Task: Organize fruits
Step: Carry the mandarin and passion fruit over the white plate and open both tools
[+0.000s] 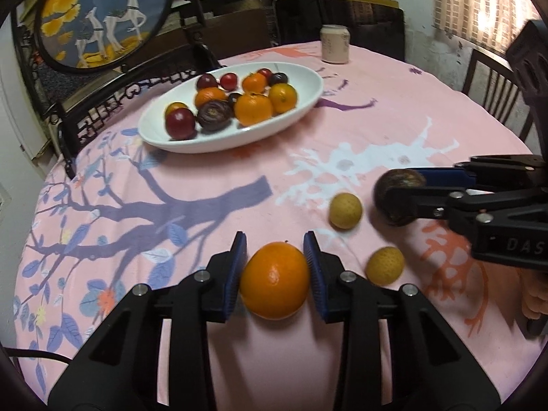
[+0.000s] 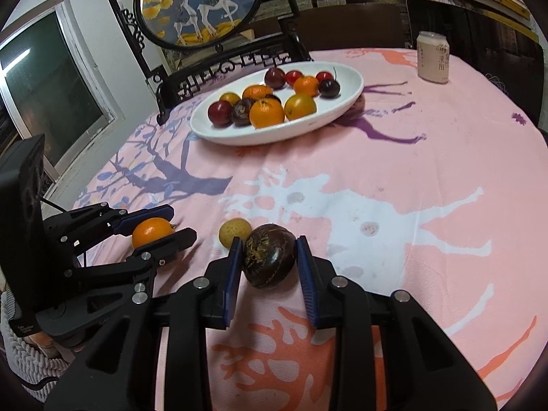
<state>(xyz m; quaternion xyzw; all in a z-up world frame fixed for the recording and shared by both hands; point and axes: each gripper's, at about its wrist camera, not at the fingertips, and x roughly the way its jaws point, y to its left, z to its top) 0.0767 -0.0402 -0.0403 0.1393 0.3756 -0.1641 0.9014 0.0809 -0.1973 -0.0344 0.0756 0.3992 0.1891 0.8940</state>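
I see orange (image 1: 275,281) between pads of left hand-held gripper (image 1: 275,274), pinched or nearly. Right hand-held gripper (image 2: 267,263) brackets dark fruit (image 2: 269,261), contact unclear. White dish (image 1: 308,102) lies ahead-left of both; left nearer.

The right gripper (image 2: 267,267) brackets a dark brown fruit (image 2: 270,260) on the pink worktop (image 2: 411,171); its left finger touches. The left gripper (image 2: 161,227) flanks an orange (image 2: 150,232).
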